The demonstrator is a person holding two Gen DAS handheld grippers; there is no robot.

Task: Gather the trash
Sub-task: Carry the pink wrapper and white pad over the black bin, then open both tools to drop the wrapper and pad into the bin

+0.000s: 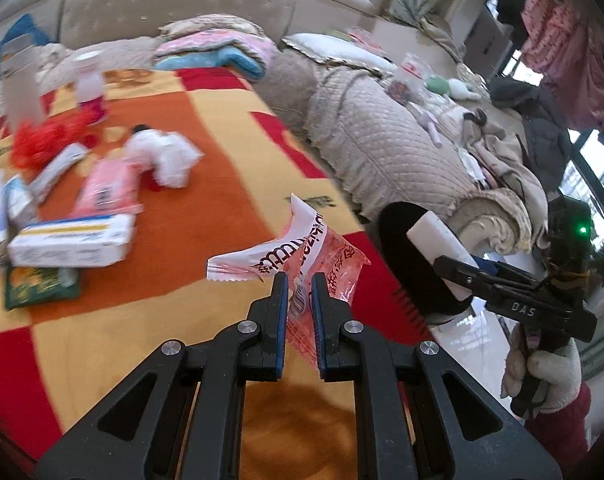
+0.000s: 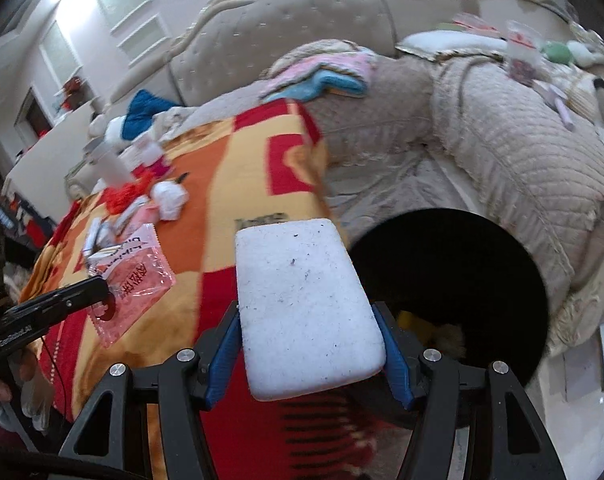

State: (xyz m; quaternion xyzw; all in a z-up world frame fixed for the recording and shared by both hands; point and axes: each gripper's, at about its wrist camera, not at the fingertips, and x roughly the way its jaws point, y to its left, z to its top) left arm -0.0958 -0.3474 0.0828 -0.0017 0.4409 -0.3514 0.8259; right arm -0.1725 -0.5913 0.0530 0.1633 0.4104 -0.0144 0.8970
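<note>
White foam fills my right claw (image 2: 312, 316): the foam block (image 2: 306, 304) is clamped by its two long edges between the blue pads, its long axis running straight out along the fingers, away from me; my left claw (image 1: 299, 300) is pinched nearly flat on a pink-and-white wrapper (image 1: 302, 256), which sticks up and forward from the tips, crumpled and loose at its far end.

Ahead and just right of the foam lies the round black bin (image 2: 462, 280), its mouth open at the near right edge of the checked blanket (image 2: 229, 208), against the quilted sofa cushion (image 2: 522, 152); from the left wrist view the same bin (image 1: 398, 256) lies to the right of the wrapper, with the right claw (image 1: 474, 276) already between me and its rim. So the right hand is the nearer one, I judge, and the foam's far end points almost at the opening; the wrapper has farther to travel rightward.

More trash waits far left on the blanket: a white box (image 1: 69, 240), a pink packet (image 1: 109, 188), a crumpled tissue (image 1: 165, 156), red netting (image 1: 45, 140).
</note>
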